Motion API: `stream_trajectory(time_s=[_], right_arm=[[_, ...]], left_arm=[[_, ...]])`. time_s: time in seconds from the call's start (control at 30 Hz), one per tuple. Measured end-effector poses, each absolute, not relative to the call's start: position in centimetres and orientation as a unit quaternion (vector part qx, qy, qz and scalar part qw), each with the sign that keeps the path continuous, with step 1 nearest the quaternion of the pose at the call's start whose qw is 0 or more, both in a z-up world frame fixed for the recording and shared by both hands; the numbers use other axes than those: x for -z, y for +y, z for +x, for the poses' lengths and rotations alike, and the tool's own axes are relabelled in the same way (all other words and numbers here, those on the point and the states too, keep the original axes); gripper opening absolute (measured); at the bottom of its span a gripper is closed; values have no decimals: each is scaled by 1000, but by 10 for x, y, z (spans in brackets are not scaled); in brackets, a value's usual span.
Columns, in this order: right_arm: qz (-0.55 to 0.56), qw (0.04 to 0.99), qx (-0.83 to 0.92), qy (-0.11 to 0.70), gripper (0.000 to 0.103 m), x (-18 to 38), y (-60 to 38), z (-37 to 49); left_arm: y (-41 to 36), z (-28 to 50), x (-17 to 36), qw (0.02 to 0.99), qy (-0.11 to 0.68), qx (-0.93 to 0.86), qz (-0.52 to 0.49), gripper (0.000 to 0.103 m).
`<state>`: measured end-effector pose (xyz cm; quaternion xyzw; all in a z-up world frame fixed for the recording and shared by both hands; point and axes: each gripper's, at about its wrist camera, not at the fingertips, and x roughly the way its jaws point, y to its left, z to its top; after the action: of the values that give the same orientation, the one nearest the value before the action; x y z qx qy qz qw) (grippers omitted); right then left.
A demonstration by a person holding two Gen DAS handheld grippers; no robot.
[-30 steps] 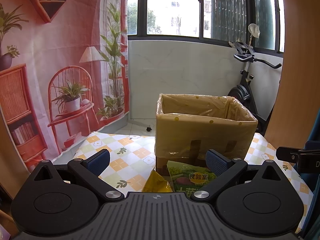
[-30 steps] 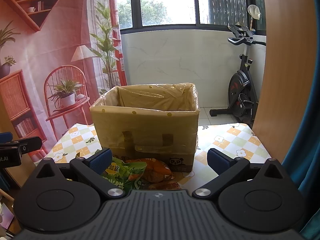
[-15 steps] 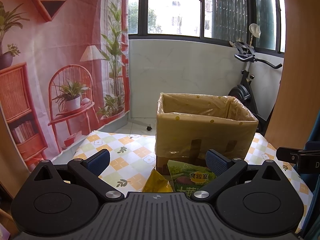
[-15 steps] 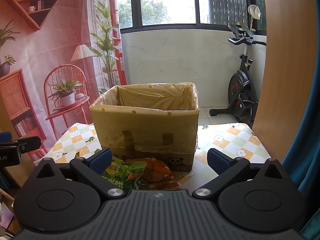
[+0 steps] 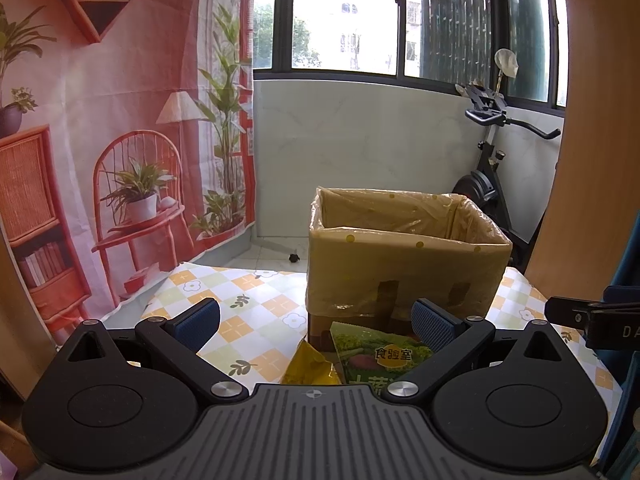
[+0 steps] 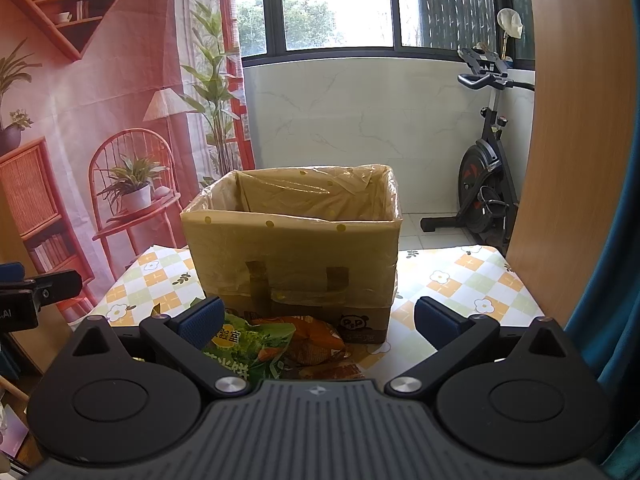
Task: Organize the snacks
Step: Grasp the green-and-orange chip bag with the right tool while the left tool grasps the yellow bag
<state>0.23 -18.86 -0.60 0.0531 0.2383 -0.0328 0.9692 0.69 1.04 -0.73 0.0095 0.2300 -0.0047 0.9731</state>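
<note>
1. Nothing has moved since the earlier frames: both grippers hover with jaws spread wide, holding nothing, so no snack has been picked yet.
2. Left gripper (image 5: pixel 316 316) and right gripper (image 6: pixel 318 314) face one lined cardboard box (image 6: pixel 294 240) at 12 o'clock.
3. Snack bags lie at its foot on the checkered tablecloth (image 6: pixel 472 280): one green (image 6: pixel 248 344), one orange (image 6: pixel 316 340), one yellow (image 5: pixel 312 368); others may be hidden.
</note>
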Motion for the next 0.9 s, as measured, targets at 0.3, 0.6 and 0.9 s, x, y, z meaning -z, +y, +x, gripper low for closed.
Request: stream_trajectory(time_s=[0.3,0.6,0.9], right_arm=[[56,972,9,228,103,6,-194,6],[76,981,-11,179,103,28,-208,9],[124,970,-37,207,103,63,-223,18]], left_arm=[[36,17,7,976,219,-12,11,103],[52,29,32,969,246,-34,9,103],[59,41,56,965,261,-33,-8,103]])
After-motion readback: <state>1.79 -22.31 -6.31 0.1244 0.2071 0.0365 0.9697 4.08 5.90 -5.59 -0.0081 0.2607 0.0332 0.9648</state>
